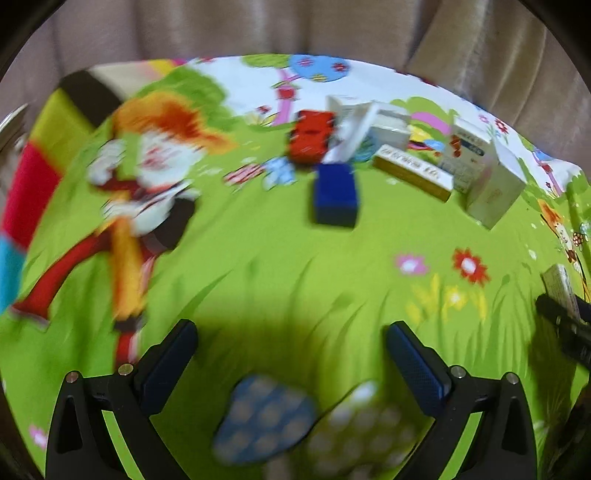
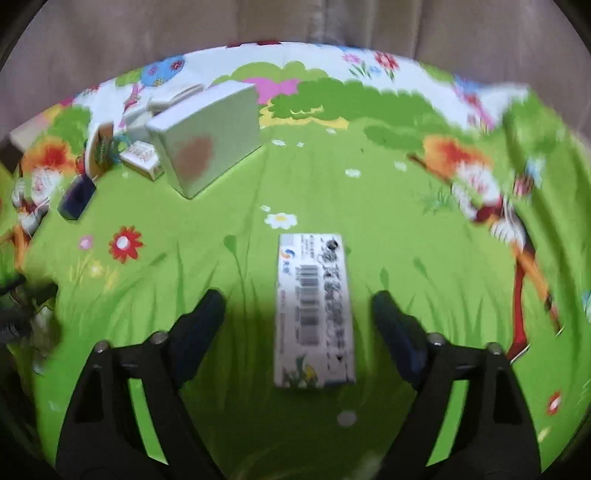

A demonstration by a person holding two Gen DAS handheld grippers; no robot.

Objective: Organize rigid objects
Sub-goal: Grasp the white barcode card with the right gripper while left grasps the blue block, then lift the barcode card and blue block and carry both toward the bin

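A long white box with a barcode (image 2: 314, 314) lies flat on the green cartoon cloth (image 2: 388, 206), pointing away from me. My right gripper (image 2: 297, 301) is open astride it, with a gap on each side between its fingers and the box. My left gripper (image 1: 291, 330) is open over bare cloth with nothing between its fingers. Farther off is a cluster of boxes: a dark blue box (image 1: 336, 194), a red box (image 1: 312, 136), a yellow-edged box (image 1: 413, 173) and a big white box (image 1: 495, 192). The big white box (image 2: 207, 147) and the blue box (image 2: 75, 197) also show in the right wrist view.
Several more small white boxes (image 1: 369, 122) lean together behind the red one. Beige fabric (image 1: 258, 29) rises beyond the cloth's far edge. At the right edge of the left wrist view is the dark right gripper with the long box (image 1: 561, 288).
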